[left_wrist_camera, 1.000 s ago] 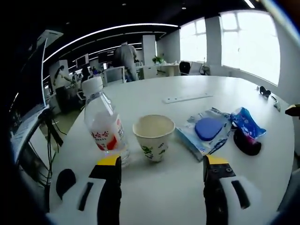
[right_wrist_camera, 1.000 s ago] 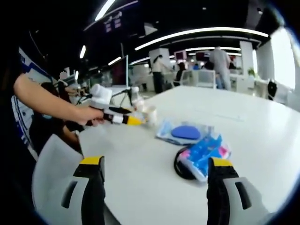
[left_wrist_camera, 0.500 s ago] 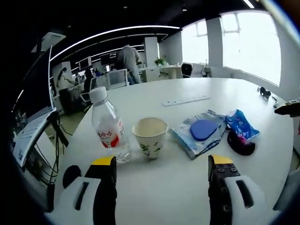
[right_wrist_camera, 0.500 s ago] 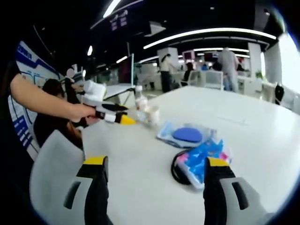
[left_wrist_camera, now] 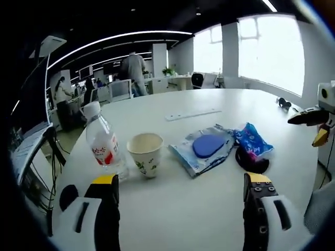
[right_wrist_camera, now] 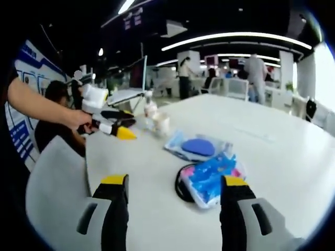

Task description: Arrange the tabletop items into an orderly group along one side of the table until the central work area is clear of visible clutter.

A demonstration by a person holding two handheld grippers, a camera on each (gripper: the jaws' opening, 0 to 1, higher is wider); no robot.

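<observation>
one clear plastic water bottle with a red label (left_wrist_camera: 102, 148), one paper cup with green print (left_wrist_camera: 145, 155), one clear packet holding a blue oval (left_wrist_camera: 203, 148), one blue snack bag (left_wrist_camera: 251, 146) on a black round object (left_wrist_camera: 250, 162), all in a row on the round white table (left_wrist_camera: 199, 204). left gripper (left_wrist_camera: 182, 184) wide, holding nothing; right gripper (right_wrist_camera: 174, 184) likewise. the left gripper view adds a white power strip (left_wrist_camera: 190, 114); the right gripper view adds a person's hand (right_wrist_camera: 78, 119).

Left gripper view: low over counter (left_wrist_camera: 209, 198) edge, facing across toward windows; right gripper view: from adjacent side, facing the office interior; both near; 2 views share the bottle (left_wrist_camera: 102, 144), cup (left_wrist_camera: 145, 154), wipes pack (left_wrist_camera: 201, 149), blue packet (right_wrist_camera: 209, 175).
</observation>
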